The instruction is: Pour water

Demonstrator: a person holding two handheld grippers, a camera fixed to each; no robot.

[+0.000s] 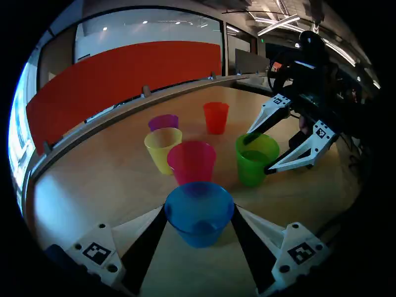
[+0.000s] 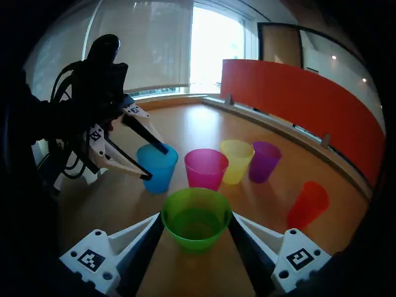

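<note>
While both stand upright on the wooden tabletop point(image 1: 99, 183), the blue cup point(image 1: 199, 222) sits clamped between the jaws of the left gripper point(image 1: 198, 209), and the green cup point(image 2: 196, 225), just to its right, between those of the right gripper point(image 2: 196, 215). Beyond them stand a pink cup point(image 1: 192, 161), a yellow cup point(image 1: 161, 148), a purple cup point(image 1: 163, 122) and a red cup point(image 1: 216, 117).
</note>
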